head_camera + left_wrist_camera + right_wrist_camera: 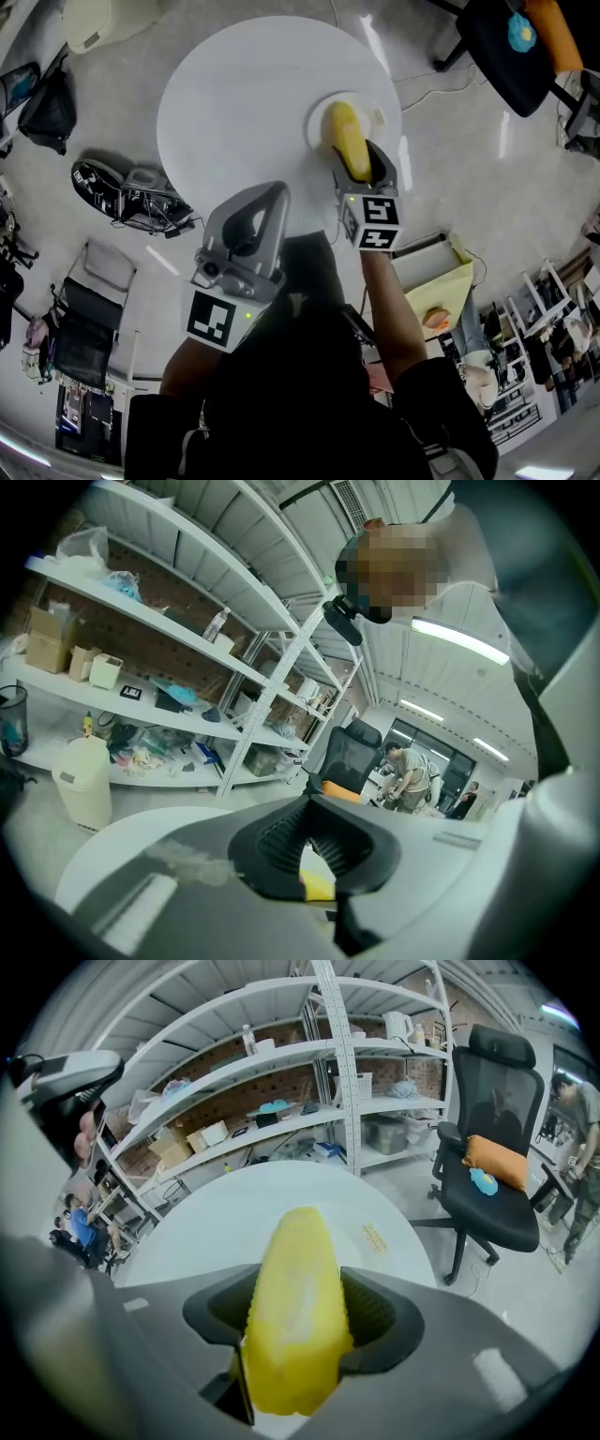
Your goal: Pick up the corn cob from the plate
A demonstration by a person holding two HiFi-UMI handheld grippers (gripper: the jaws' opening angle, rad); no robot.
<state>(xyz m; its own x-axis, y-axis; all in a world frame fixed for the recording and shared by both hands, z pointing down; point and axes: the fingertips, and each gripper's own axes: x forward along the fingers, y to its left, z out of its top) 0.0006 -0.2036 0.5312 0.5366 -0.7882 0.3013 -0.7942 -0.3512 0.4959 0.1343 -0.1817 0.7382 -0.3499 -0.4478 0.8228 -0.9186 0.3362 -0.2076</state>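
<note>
The jaws of the right gripper [362, 169] clamp the corn cob [344, 134] near its end, so lift slowly, straight off the plate [315, 119] by the right edge of the tabletop [234, 103].

The round white bench [234, 94] is lying bare across the upper middle of the frame, leaving open surface to the left of and above the plate [379, 118]. The plate is sitting near the bench's right edge, with the corn cob [342, 131] filling its middle. The right gripper [361, 161] is reaching in from below, its jaws pressing on the cob's sides. The left gripper [277, 189] is hovering over the bench's lower edge, well apart from the plate. On the floor, a heap of dark gear [122, 192] is lying left of the bench and a black chair [502, 47] is standing at upper right.
</note>
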